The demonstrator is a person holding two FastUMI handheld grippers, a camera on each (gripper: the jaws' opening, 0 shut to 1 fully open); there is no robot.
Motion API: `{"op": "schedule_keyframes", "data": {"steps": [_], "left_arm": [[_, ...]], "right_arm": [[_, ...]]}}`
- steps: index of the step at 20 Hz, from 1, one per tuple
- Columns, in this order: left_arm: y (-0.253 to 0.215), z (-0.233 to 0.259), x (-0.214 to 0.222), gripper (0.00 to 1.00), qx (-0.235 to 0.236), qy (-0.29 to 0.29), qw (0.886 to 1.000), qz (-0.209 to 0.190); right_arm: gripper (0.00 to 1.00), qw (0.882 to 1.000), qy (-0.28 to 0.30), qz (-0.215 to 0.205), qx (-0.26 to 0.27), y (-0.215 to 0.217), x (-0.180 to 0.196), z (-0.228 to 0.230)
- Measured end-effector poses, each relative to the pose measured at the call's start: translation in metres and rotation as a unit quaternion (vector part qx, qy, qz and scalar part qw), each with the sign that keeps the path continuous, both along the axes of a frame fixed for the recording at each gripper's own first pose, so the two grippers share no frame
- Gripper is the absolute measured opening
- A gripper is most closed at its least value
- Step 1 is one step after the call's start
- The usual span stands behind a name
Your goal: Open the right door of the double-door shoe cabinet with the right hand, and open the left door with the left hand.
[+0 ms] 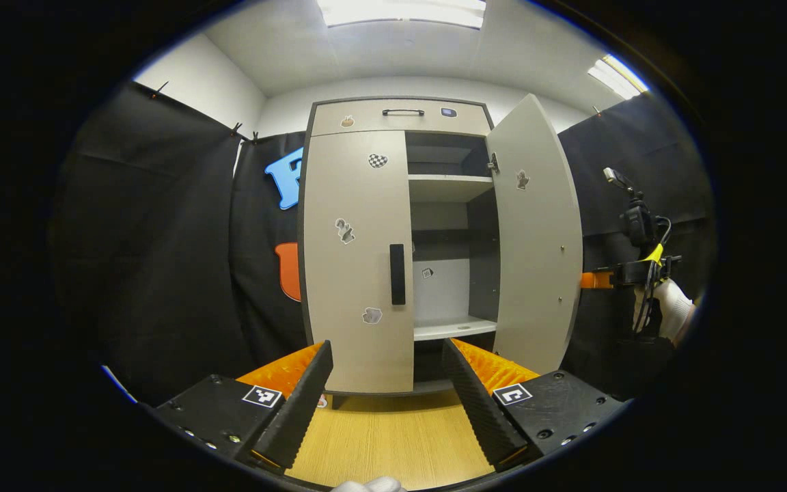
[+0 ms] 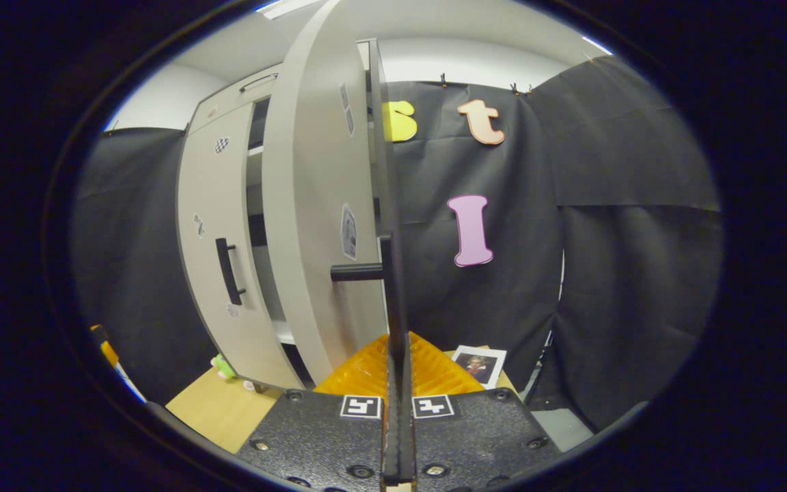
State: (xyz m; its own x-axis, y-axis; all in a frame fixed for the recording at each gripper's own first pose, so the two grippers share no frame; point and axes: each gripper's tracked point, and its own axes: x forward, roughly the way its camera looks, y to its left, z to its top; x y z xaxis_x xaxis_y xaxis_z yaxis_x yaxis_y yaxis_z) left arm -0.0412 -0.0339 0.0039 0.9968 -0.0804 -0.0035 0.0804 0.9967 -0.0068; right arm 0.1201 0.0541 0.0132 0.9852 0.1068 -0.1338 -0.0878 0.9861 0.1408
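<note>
Facing the cabinet (image 1: 397,246), I have my left gripper (image 1: 388,403) spread wide and empty, the shut left door (image 1: 356,266) straight ahead. Its stiff panel should swing lightly; I'd pinch the handle (image 1: 397,274) at its inner edge. My right gripper (image 2: 397,383) is pressed together around the right door handle (image 2: 388,273), the right door (image 2: 318,205) already swung out, with open room in front.

The shoe cabinet (image 1: 400,116) stands upright on the table, grey with stickers on its fronts. Its right door (image 1: 537,239) is swung out, baring pale shelves (image 1: 449,186) inside. Its left door (image 1: 356,260) is shut, a dark vertical handle (image 1: 397,274) near its inner edge.
</note>
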Motion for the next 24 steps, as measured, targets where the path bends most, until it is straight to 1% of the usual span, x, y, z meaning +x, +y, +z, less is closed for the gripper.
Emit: {"op": "schedule_keyframes", "data": {"steps": [4, 6, 9, 10, 12, 13, 14, 15, 16, 17, 18, 19, 20, 21, 22, 23, 24], "left_arm": [[0.001, -0.001, 0.001, 0.96, 0.003, 0.003, 1.0, 0.003], [0.001, -0.001, 0.002, 0.96, 0.0, 0.003, 1.0, 0.002], [0.002, -0.001, 0.004, 0.96, 0.003, 0.004, 1.0, 0.004], [0.003, -0.001, 0.005, 0.96, 0.004, 0.004, 1.0, 0.004], [0.004, -0.002, 0.005, 0.96, 0.004, 0.004, 1.0, 0.004], [0.004, -0.001, 0.005, 0.96, 0.004, 0.003, 1.0, 0.003], [0.005, -0.002, 0.006, 0.96, 0.004, 0.004, 1.0, 0.004], [0.008, -0.001, 0.006, 0.96, 0.004, 0.005, 1.0, 0.005], [0.01, -0.001, 0.006, 0.96, 0.005, 0.005, 1.0, 0.006], [0.011, 0.0, 0.007, 0.96, 0.006, 0.005, 1.0, 0.008], [0.012, 0.0, 0.008, 0.96, 0.009, 0.006, 1.0, 0.009], [0.012, 0.002, 0.01, 0.96, 0.01, 0.005, 1.0, 0.011], [0.012, 0.002, 0.012, 0.96, 0.012, 0.006, 1.0, 0.011], [0.014, -0.002, 0.013, 0.96, 0.013, 0.008, 1.0, 0.014], [0.017, -0.004, 0.014, 0.96, 0.014, 0.008, 1.0, 0.015], [0.018, -0.005, 0.015, 0.96, 0.014, 0.008, 1.0, 0.017], [0.019, -0.006, 0.016, 0.96, 0.014, 0.009, 1.0, 0.017]], "right_arm": [[0.04, 1.0, -0.015, -0.01, -0.007, -0.008, 0.008, 0.001], [0.04, 1.0, -0.015, -0.011, -0.019, -0.01, 0.008, -0.001], [0.04, 0.999, -0.031, -0.023, -0.037, -0.018, 0.007, 0.004], [0.05, 0.998, -0.037, -0.022, -0.04, -0.019, 0.008, 0.007], [0.07, 0.997, -0.039, -0.036, -0.05, -0.025, 0.006, 0.007], [0.19, 0.997, -0.039, -0.041, -0.054, -0.028, 0.004, 0.007], [0.26, 0.997, -0.041, -0.043, -0.053, -0.028, 0.001, 0.008], [0.39, 0.997, -0.042, -0.044, -0.049, -0.025, 0.0, 0.009], [0.43, 0.997, -0.042, -0.039, -0.047, -0.02, -0.002, 0.009], [0.51, 0.997, -0.042, -0.035, -0.047, -0.018, -0.005, 0.009], [0.57, 0.998, -0.042, -0.031, -0.047, -0.015, -0.009, 0.009], [0.67, 0.998, -0.045, -0.027, -0.047, -0.012, -0.011, 0.009], [0.75, 0.998, -0.046, -0.021, -0.047, -0.007, -0.012, 0.007], [0.9, 0.998, -0.045, -0.015, -0.048, -0.005, -0.013, 0.006], [0.96, 0.998, -0.045, -0.008, -0.051, -0.001, -0.015, 0.004], [1.0, 0.997, -0.048, -0.01, -0.052, -0.001, -0.017, 0.004], [1.0, 0.997, -0.052, -0.006, -0.054, 0.003, -0.018, 0.005]]}}
